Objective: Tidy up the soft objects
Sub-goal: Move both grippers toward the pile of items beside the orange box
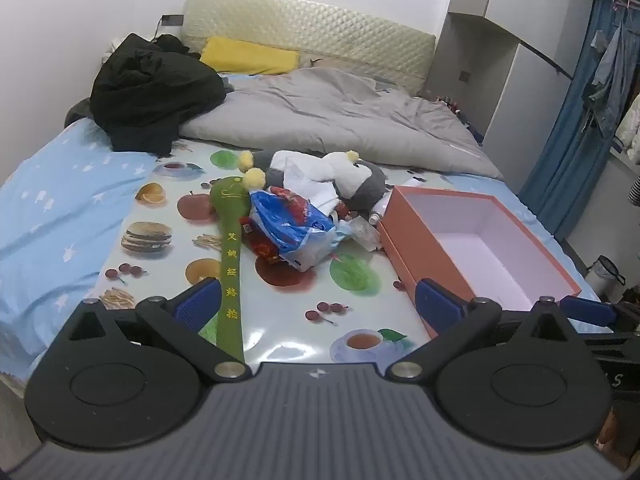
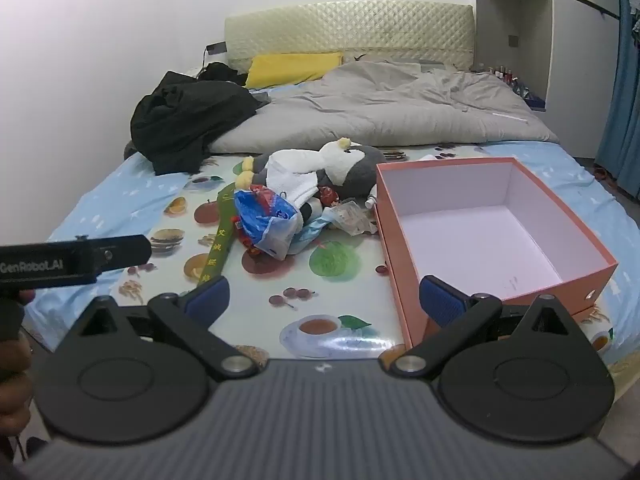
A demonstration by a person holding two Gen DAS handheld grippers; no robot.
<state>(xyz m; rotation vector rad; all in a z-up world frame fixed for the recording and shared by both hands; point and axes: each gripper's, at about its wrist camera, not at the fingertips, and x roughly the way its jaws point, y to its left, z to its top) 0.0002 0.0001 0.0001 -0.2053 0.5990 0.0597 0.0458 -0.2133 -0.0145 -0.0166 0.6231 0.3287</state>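
A heap of soft things lies mid-bed on a fruit-print plastic sheet [image 1: 280,320]: a grey and white plush penguin [image 1: 352,180] [image 2: 340,164], a white cloth [image 2: 294,178], a blue plastic bag [image 1: 288,224] [image 2: 264,220] and a long green padded stick [image 1: 230,256] [image 2: 220,236]. An empty orange box [image 1: 476,248] [image 2: 480,228] stands open to the right of the heap. My left gripper [image 1: 318,304] is open and empty over the near sheet. My right gripper [image 2: 324,300] is open and empty beside the box's near left corner.
A grey duvet [image 1: 320,120] lies across the far bed, with black clothes [image 1: 152,92] at the far left and a yellow pillow [image 1: 248,56] by the headboard. Small wrappers [image 2: 352,216] lie between heap and box. The left gripper's body [image 2: 72,260] shows at the right view's left edge.
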